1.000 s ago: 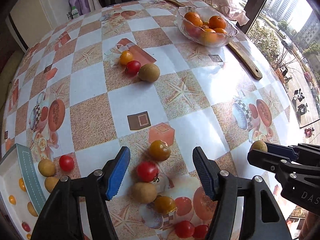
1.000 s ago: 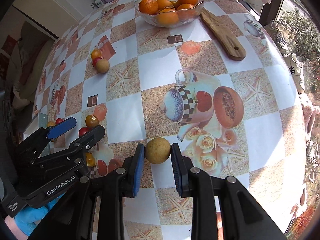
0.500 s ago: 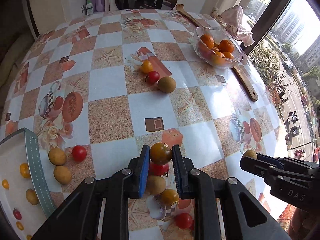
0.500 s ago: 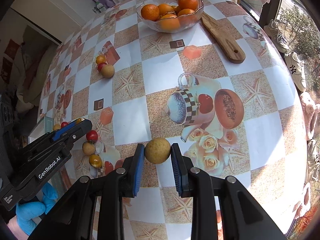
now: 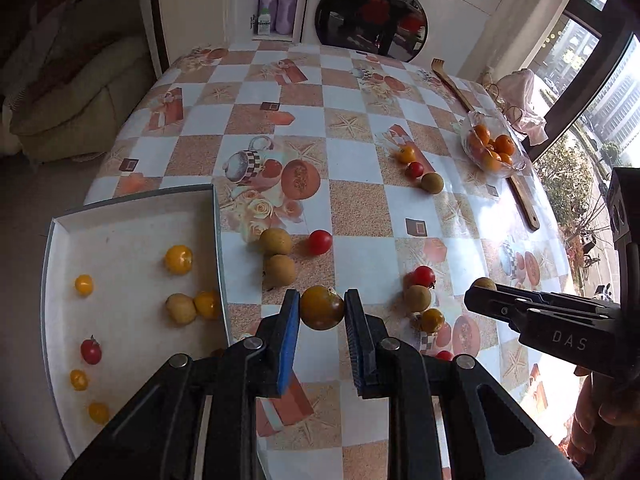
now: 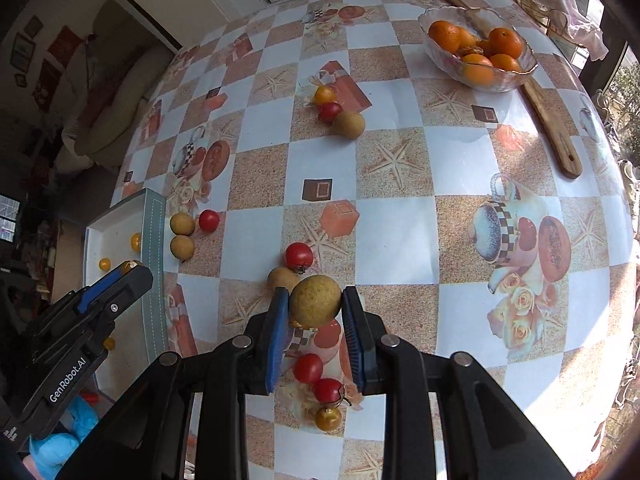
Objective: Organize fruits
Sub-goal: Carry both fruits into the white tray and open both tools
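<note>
Claws [image 5: 322, 312] [image 6: 315, 306] grip tomato [image 5: 321, 307], longan [image 6: 315, 301].

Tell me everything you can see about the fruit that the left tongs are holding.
The brownish tomato is round and smooth, dark orange-brown with a greenish tinge, and it has a small dry stem stub at its top right. The left tongs are shut on it, with one blue pad pressing each side, so it is held near the fingertips. It appears lifted off the table, close to the right edge of the white tray. Nothing else touches it.
</note>
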{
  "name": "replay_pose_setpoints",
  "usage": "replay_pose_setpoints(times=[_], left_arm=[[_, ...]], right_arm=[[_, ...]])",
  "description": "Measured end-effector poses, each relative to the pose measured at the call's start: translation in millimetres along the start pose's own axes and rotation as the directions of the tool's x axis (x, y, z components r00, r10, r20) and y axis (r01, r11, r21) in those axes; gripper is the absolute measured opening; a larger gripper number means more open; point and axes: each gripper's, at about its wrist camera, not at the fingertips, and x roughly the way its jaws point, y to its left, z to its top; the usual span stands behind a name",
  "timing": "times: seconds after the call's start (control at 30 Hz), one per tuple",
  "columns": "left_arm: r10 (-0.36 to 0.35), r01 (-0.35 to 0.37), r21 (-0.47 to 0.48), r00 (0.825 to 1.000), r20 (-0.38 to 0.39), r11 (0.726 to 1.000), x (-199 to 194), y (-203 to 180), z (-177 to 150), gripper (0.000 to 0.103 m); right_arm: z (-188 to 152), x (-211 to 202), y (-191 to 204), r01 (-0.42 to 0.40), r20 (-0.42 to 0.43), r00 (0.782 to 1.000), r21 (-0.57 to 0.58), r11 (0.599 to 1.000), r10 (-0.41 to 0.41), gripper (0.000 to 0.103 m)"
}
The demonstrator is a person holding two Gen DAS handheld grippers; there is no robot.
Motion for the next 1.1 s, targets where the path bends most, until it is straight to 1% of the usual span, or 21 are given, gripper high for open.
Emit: replay_pose_setpoints(times=[0.13,0.27,0.43,0.57,0.7,0.83,1.03,1.1], left_arm=[[0.061,-0.062,-0.07,0.998,-0.013,0.996,-11.7,39.7,-23.3,0.024],[0.111,-0.116,-0.142,0.993,-0.045,0.983,-19.5,78.9,-50.6,0.024],[0.144,-0.161,-0.202,0.985,-0.097,0.966,-26.5,115.8,-84.9,0.024],[0.172,-0.2,-0.237,0.976,-0.133,0.951,-24.9,138.5,-106.3,0.024],[0.191,-0.227,-0.269,0.969,-0.155,0.936,-19.8,153.5,-119.1,0.024],[0.187,-0.227,-0.279,0.969,-0.162,0.933,-14.3,159.0,-123.9,0.024],[0.177,-0.217,-0.28,0.971,-0.163,0.935,-7.3,159.6,-124.4,0.024],[0.181,-0.219,-0.273,0.97,-0.16,0.937,-6.2,158.7,-124.6,0.024]], right_arm=[[-3.4,12.0,42.3,-0.031,-0.034,0.999,-0.081,0.996,0.028,0.029],[-7.1,24.6,86.3,-0.068,-0.065,0.996,-0.151,0.986,0.059,0.03],[-14.1,43.4,142.0,-0.121,-0.114,0.989,-0.228,0.966,0.097,0.03],[-20.9,62.0,180.7,-0.152,-0.16,0.981,-0.282,0.947,0.11,0.03],[-28.8,83.9,209.3,-0.156,-0.204,0.975,-0.336,0.929,0.09,0.03],[-33.8,101.4,228.8,-0.134,-0.225,0.973,-0.387,0.912,0.047,0.03],[-35.9,116.6,242.3,-0.085,-0.215,0.976,-0.445,0.891,-0.014,0.03],[-34.4,122.6,242.1,-0.075,-0.222,0.975,-0.446,0.892,-0.029,0.03]])
